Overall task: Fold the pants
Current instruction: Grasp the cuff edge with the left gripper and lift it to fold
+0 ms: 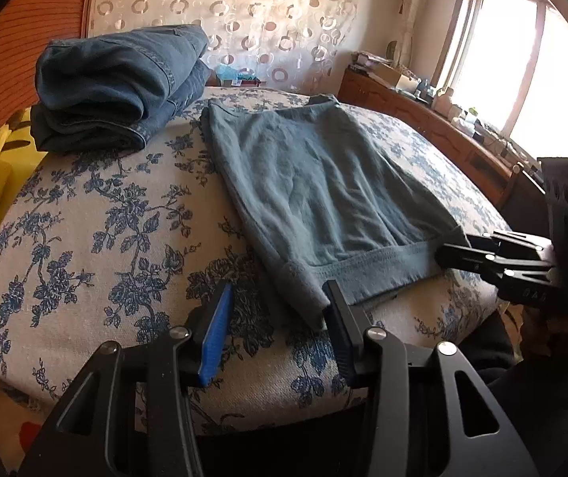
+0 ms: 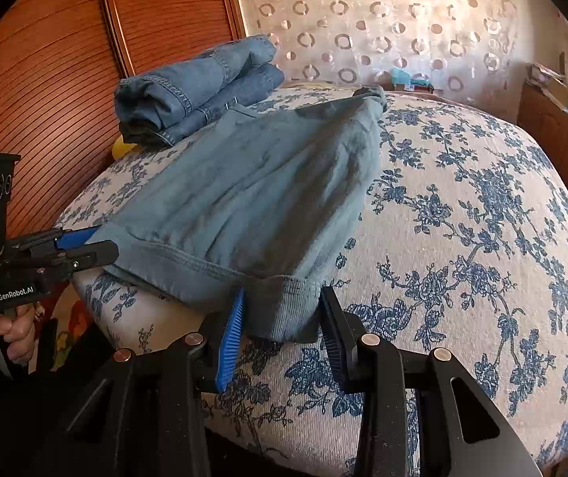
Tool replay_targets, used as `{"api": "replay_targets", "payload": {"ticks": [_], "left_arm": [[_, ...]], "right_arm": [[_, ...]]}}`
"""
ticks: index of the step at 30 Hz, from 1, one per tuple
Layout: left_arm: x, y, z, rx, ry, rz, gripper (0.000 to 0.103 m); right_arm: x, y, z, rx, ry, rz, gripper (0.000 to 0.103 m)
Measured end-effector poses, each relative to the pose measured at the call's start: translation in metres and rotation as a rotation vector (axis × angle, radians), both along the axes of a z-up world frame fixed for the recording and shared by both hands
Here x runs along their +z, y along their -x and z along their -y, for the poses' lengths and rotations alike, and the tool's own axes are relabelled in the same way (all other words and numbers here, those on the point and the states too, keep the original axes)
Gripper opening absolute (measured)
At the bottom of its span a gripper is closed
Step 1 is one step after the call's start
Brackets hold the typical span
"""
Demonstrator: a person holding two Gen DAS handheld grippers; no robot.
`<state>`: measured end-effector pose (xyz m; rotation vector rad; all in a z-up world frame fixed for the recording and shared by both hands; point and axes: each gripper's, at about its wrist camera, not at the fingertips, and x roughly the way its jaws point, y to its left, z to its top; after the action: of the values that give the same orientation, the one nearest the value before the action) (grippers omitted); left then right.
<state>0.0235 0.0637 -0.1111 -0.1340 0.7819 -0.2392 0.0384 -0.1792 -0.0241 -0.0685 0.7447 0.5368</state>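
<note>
Floral blue-and-white bedding (image 2: 462,214) covers the bed that both grippers point down onto. Straight ahead of them lies the grey-green knit pants piece (image 1: 315,194), its ribbed waistband nearest. The left gripper (image 1: 278,320) stands partly open, one waistband corner between its pads but not visibly pinched. The right gripper (image 2: 280,324) likewise straddles the other corner, narrowed, seemingly not yet clamped. Beyond, to the left gripper's left, sits a folded stack of blue denim jeans (image 1: 117,87). Best, I judge, to bite both corners fully and evenly, catching every layer, before lifting the band forward.
</note>
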Motion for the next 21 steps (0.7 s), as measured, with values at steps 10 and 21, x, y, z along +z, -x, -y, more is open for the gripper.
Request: {"api": "replay_targets", "payload": {"ticks": [10,21], "left_arm": [[0.000,0.003,0.004,-0.009,0.001,-0.002,0.031],[0.010,0.009,0.004,-0.043,0.020,0.039,0.010]], "right_arm": [[0.000,0.002,-0.003,0.004,-0.001,-0.005,0.035],[0.009,0.006,0.003,0.051,-0.061,0.006,0.013]]}}
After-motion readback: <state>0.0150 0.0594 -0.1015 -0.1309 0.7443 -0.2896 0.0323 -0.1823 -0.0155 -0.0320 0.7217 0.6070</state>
